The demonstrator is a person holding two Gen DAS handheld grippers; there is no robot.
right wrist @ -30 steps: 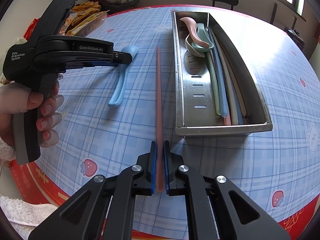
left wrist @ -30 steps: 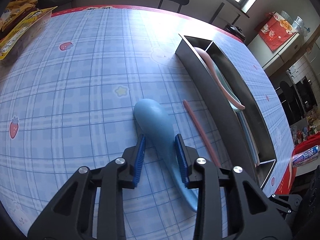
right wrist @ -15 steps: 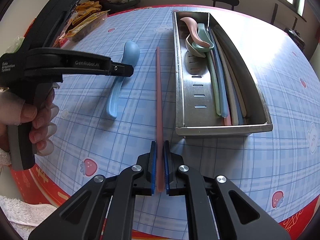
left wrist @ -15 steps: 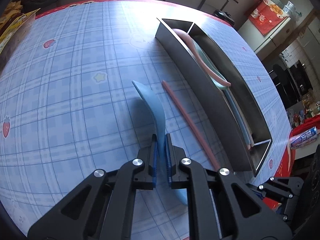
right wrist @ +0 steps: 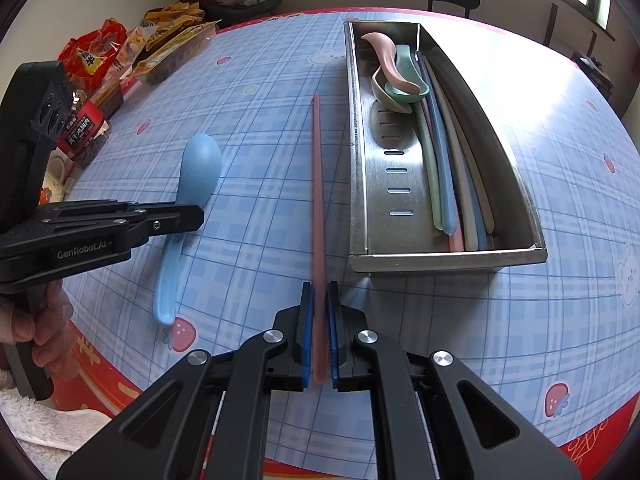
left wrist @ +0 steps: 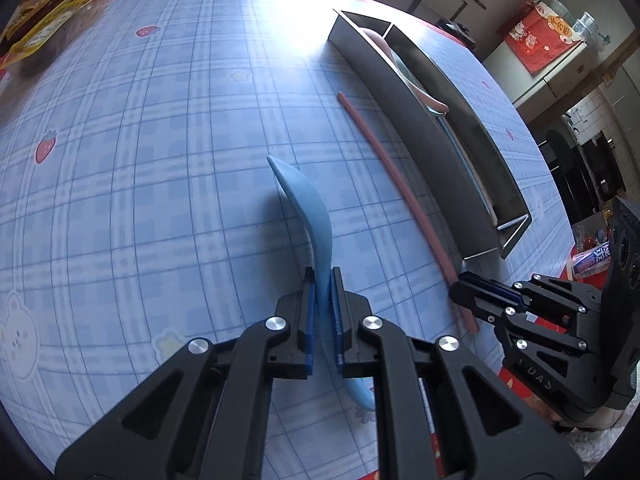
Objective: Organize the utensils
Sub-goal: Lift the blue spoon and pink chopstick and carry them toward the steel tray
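Two utensils are left out on the tabletop (right wrist: 260,80), while several spoons and sticks already lie in the steel tray (right wrist: 516,184) far right. Left hand-held gripper (left wrist: 322,312) is clenched on the blue spoon (left wrist: 308,208); right hand-held gripper (right wrist: 319,332) clamps the pink chopstick's (right wrist: 318,184) near end, just left of the tray.
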